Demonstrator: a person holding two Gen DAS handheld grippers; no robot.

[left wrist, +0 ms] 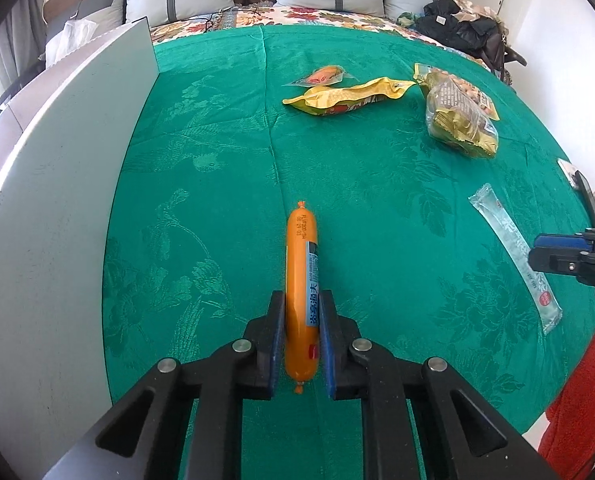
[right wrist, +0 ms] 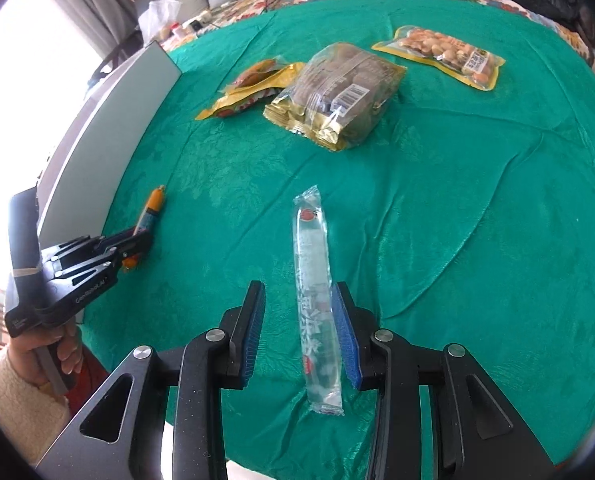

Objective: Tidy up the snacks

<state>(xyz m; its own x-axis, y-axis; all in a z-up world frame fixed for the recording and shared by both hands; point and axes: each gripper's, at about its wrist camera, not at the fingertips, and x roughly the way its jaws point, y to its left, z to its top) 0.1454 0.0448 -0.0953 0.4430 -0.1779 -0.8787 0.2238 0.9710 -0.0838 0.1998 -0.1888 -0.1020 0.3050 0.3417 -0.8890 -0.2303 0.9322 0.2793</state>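
Note:
My left gripper is shut on an orange sausage stick, held lengthwise between the blue pads just over the green cloth; it also shows in the right wrist view. My right gripper is open, its jaws on either side of a long clear snack packet that lies flat on the cloth; the packet also shows in the left wrist view. Further back lie a yellow packet, a small orange packet, a gold-edged bag of brown snacks and a nut packet.
A grey-white box wall stands along the left edge of the green tablecloth. Behind the table is a sofa with a floral cover and grey pillows, with dark clothes piled at the right.

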